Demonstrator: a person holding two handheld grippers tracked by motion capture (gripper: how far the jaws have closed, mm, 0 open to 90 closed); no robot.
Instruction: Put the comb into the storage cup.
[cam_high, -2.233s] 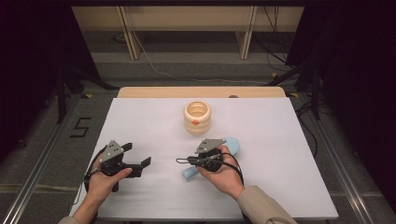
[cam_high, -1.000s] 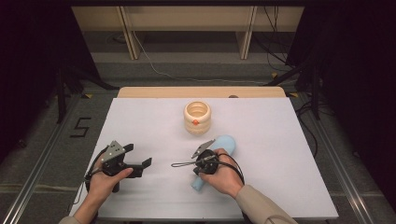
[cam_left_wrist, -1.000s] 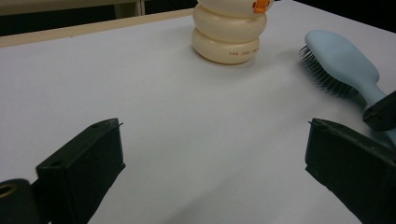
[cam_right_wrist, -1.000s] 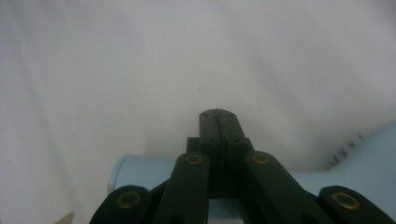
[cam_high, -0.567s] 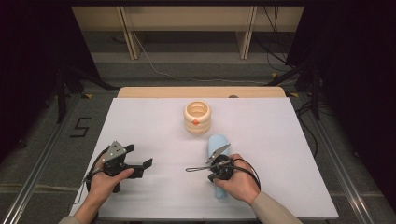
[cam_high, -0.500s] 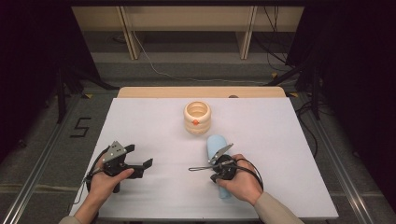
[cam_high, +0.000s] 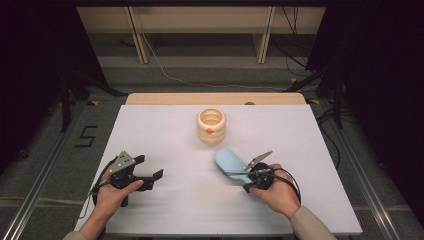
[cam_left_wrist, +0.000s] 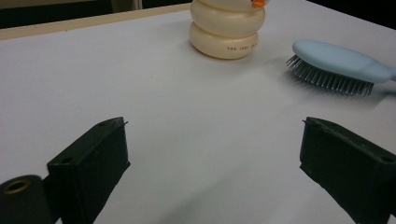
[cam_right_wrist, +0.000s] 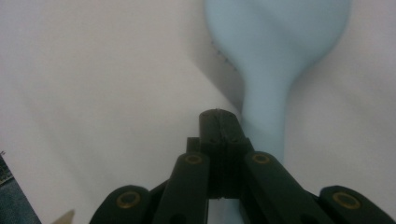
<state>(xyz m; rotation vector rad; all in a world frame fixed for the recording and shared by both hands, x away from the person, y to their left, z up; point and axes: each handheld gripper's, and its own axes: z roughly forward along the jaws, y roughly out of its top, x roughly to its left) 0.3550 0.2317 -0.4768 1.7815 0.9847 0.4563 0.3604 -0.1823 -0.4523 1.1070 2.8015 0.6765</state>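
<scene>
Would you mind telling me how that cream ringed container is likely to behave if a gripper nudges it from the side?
The cream ringed container stands upright on a broad flat base, so it would probably slide rather than tip. Its smooth, rounded rings look slippery for flat jaws. If knocked over, its round body would likely roll across the table.

hairbrush (cam_right_wrist: 275, 56) handle hidden under the right gripper (cam_right_wrist: 219, 122) — grip unclear, cream jar (cam_left_wrist: 227, 28) top cropped
</scene>
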